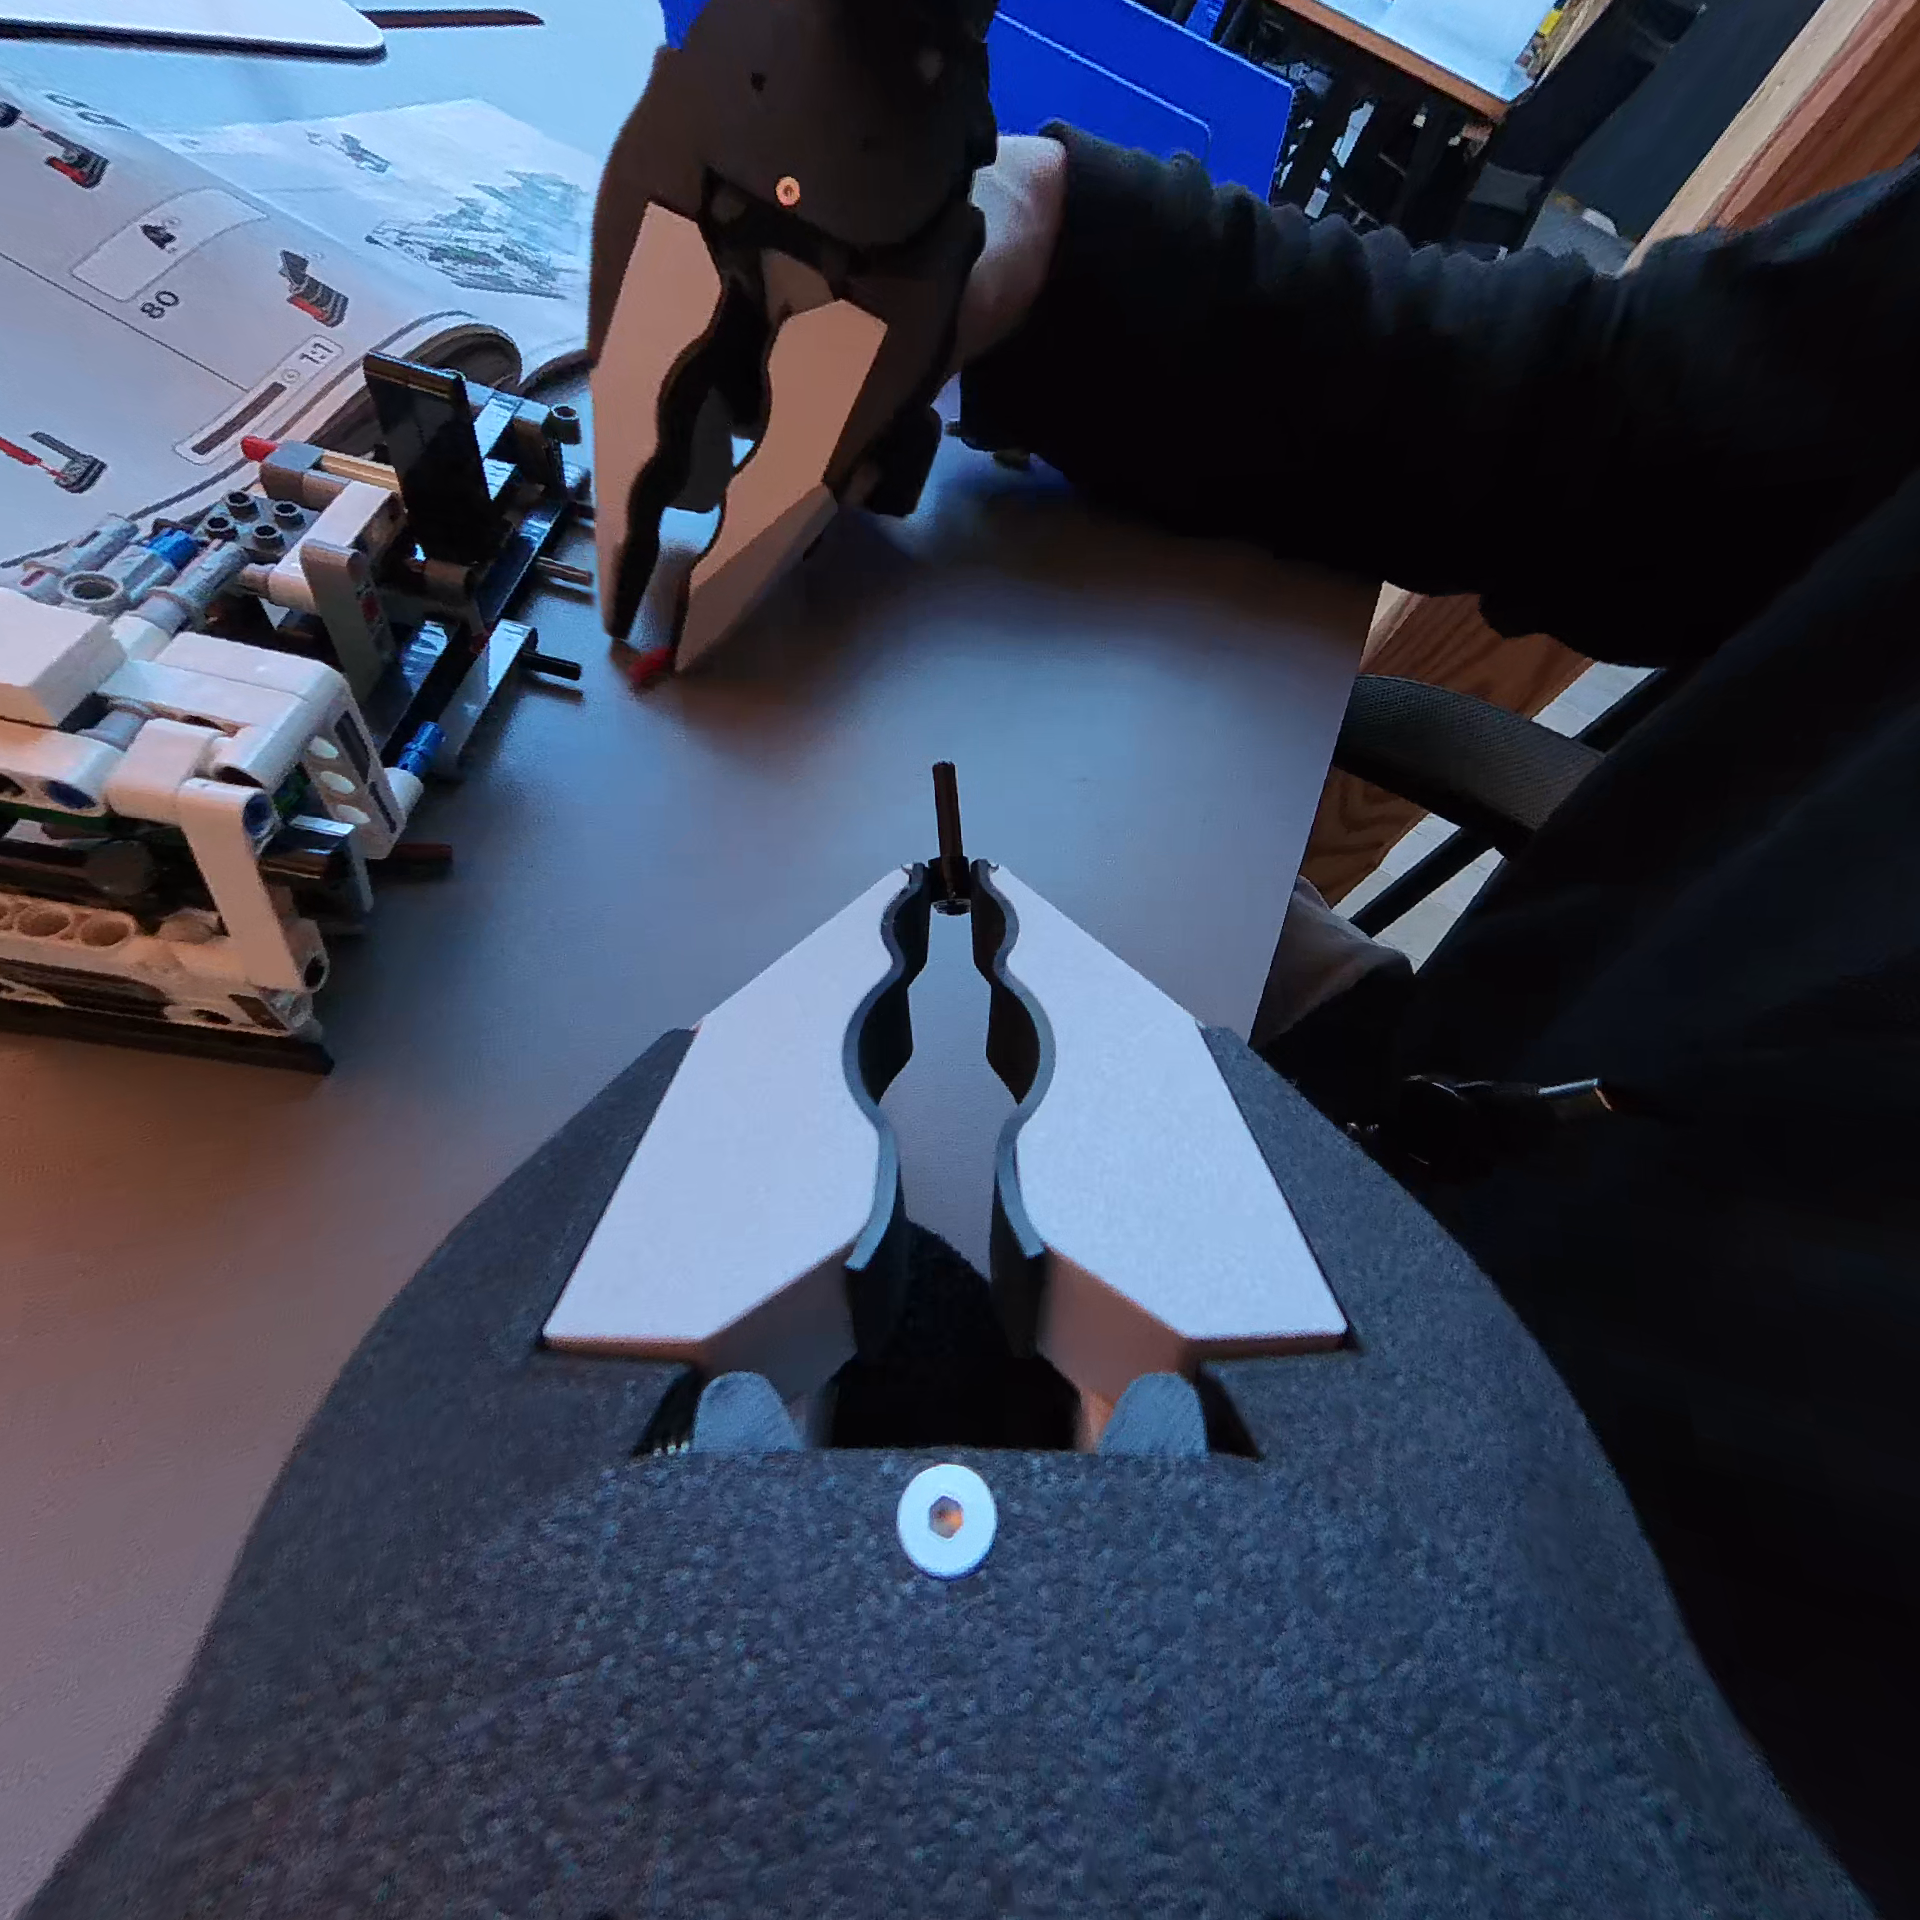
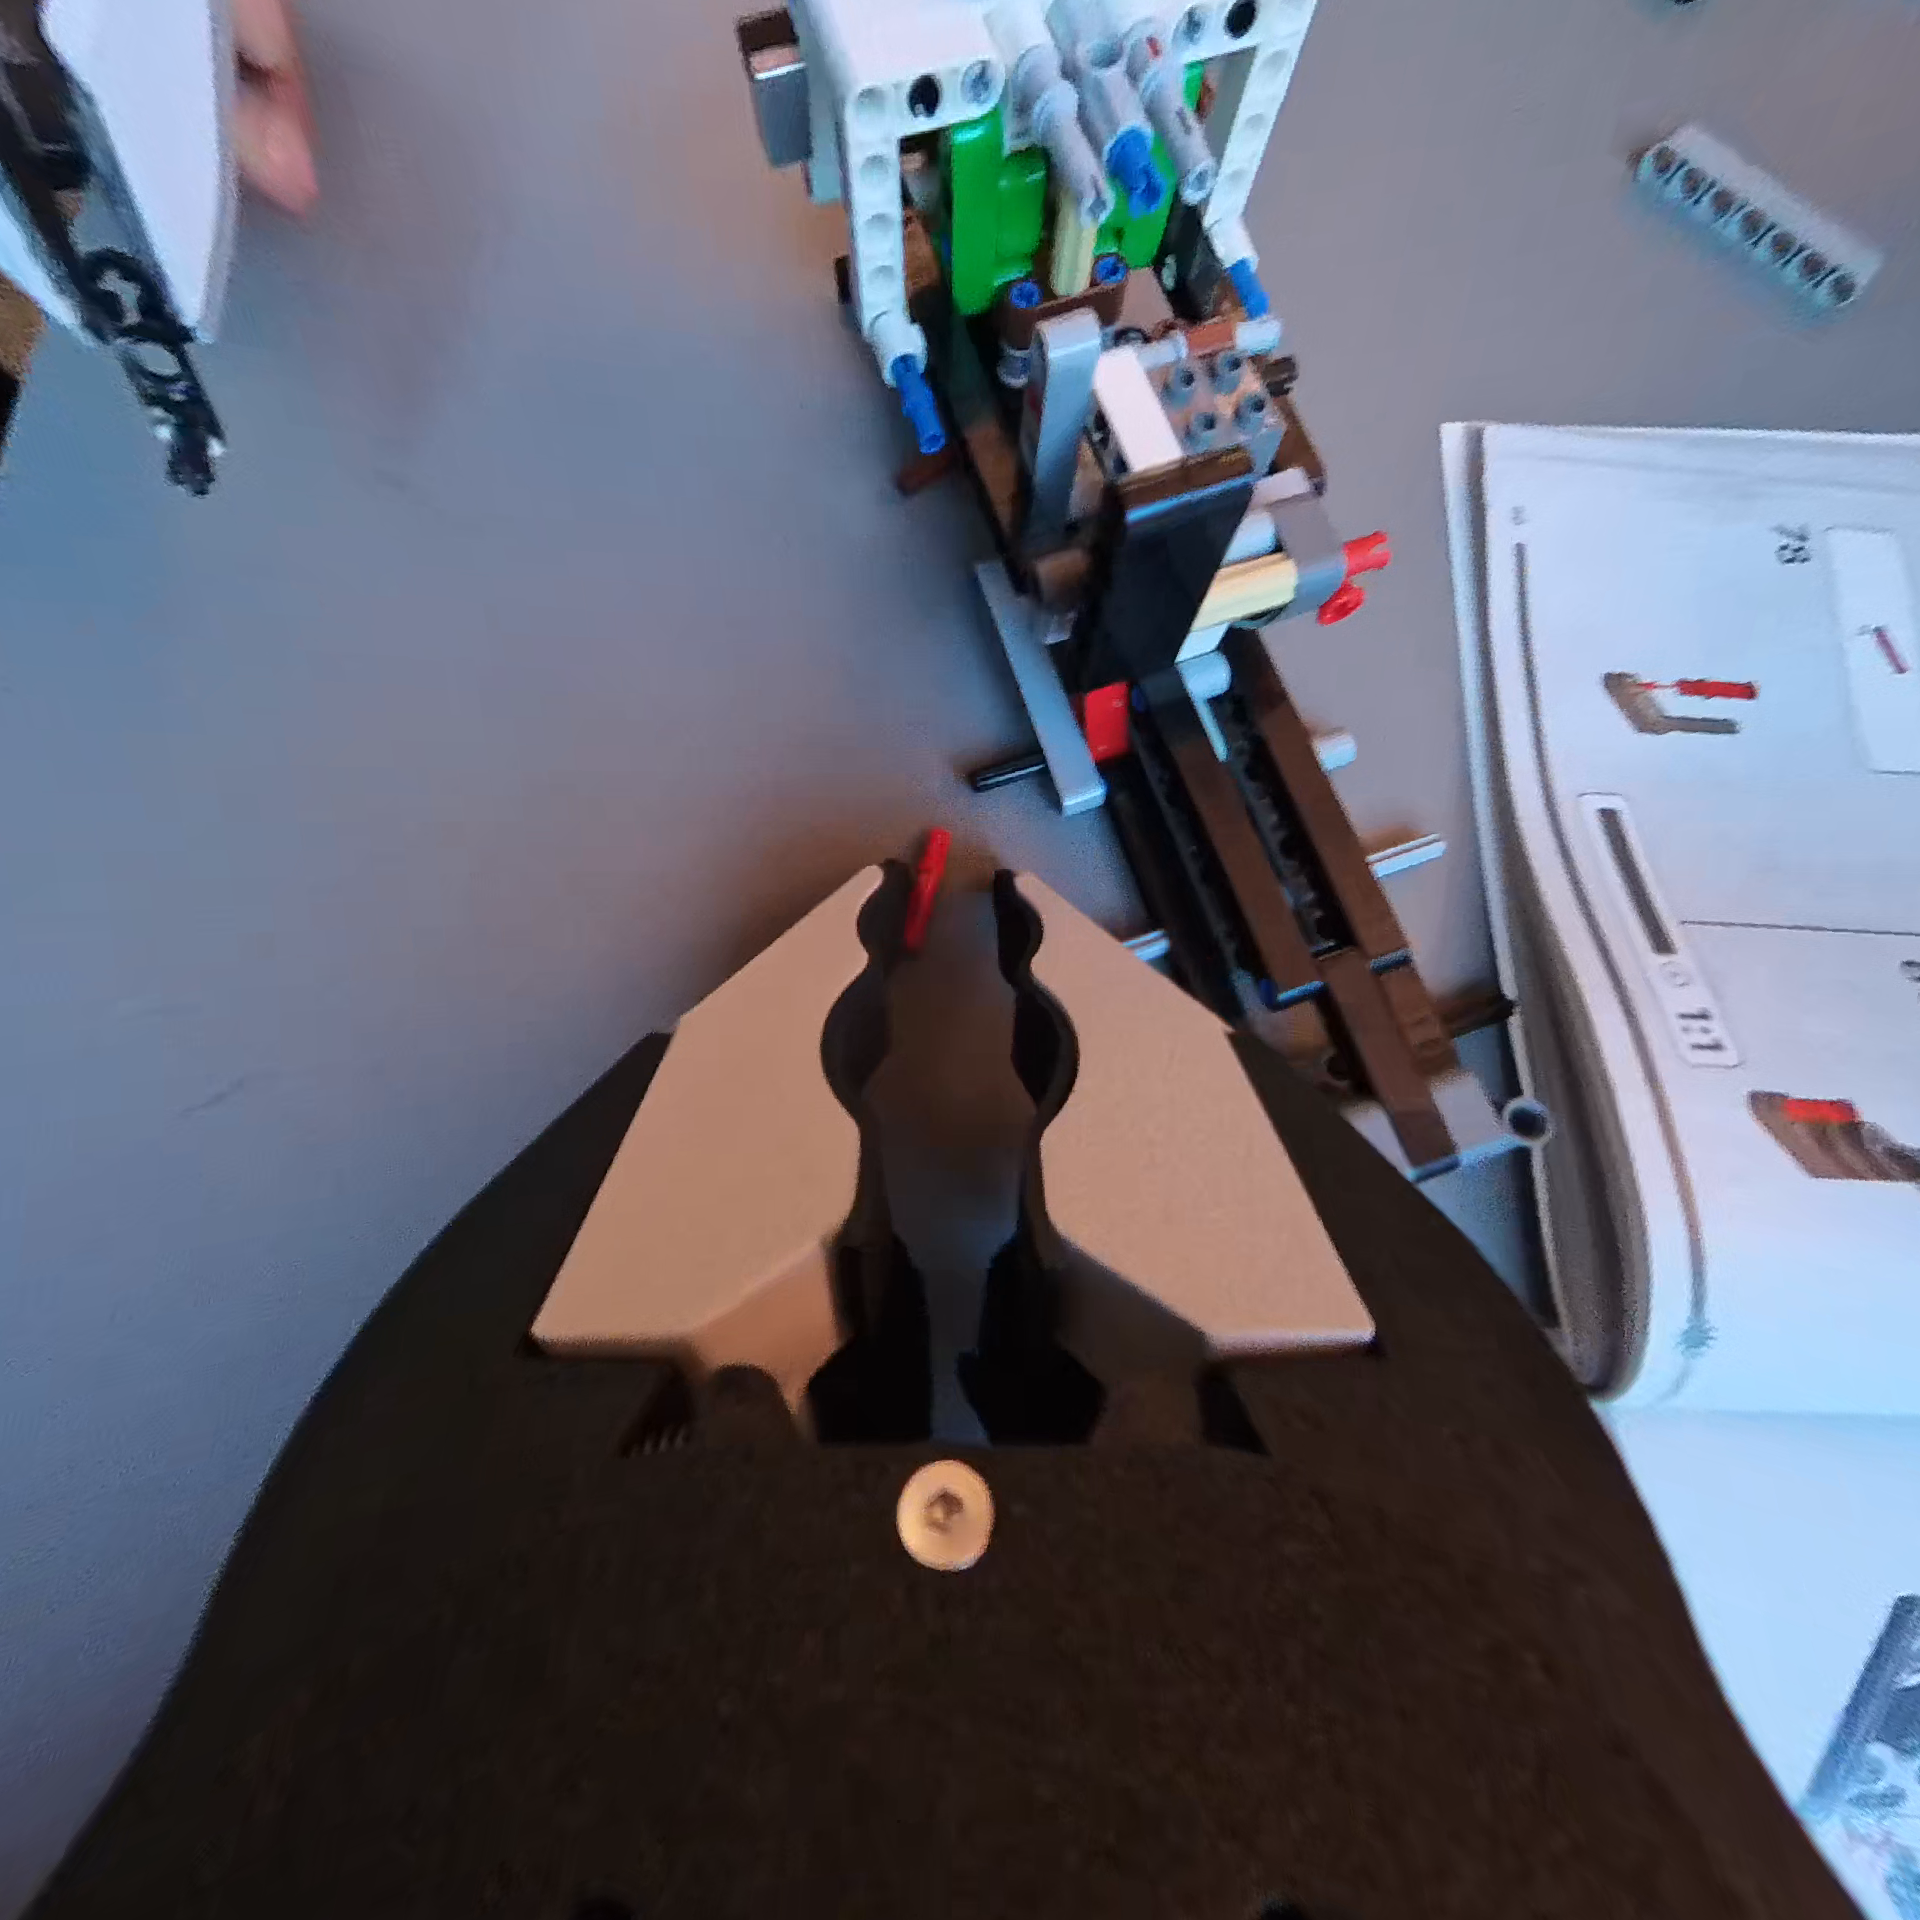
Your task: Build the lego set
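Note:
My left gripper is shut on a short black axle that sticks out past its tips above the grey table. My right gripper is open, tips down at the table, with a small red axle between its fingers, close to the left one. In the left wrist view, the right gripper stands over the red axle. The part-built white, grey and black lego model lies left of it and also shows in the right wrist view.
An open instruction booklet lies behind the model and shows at the right of the right wrist view. A loose grey beam lies at the far right. The table edge is at the right, with a chair beyond. There is about 15 centimeters between the tips of the two grippers.

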`<act>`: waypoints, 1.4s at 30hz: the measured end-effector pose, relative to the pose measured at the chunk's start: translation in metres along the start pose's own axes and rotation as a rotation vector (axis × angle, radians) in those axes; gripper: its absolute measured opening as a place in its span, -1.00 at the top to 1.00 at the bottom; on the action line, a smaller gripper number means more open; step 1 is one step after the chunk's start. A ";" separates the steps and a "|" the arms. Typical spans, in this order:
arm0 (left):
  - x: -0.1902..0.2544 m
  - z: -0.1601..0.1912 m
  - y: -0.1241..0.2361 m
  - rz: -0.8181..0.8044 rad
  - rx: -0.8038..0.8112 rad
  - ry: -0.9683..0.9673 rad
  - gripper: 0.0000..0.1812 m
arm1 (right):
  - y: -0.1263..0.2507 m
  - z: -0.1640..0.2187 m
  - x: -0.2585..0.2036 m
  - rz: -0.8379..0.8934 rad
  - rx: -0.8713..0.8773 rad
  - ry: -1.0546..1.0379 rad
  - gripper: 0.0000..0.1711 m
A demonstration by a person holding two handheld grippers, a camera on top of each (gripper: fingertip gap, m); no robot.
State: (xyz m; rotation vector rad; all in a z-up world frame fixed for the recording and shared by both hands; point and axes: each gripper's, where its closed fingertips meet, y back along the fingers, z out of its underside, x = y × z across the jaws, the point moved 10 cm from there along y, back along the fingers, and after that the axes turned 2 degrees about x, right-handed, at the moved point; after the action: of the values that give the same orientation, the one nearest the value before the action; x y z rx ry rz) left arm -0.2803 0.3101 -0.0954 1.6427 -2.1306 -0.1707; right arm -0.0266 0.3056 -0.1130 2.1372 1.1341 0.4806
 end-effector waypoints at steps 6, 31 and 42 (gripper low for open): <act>0.000 0.000 0.003 0.006 0.020 0.011 0.93 | 0.006 0.007 -0.013 0.044 0.014 0.002 0.79; 0.017 0.006 -0.018 -0.048 -0.113 -0.294 0.92 | 0.009 -0.049 -0.108 -0.102 -0.007 0.282 0.97; 0.034 0.013 -0.027 -0.065 -0.170 -0.467 0.92 | -0.001 -0.052 -0.127 -0.112 -0.089 0.260 0.98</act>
State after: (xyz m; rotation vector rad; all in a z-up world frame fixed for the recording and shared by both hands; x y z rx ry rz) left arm -0.2682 0.2685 -0.1080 1.6942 -2.3083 -0.8029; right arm -0.1284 0.2206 -0.0779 1.9625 1.3401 0.7588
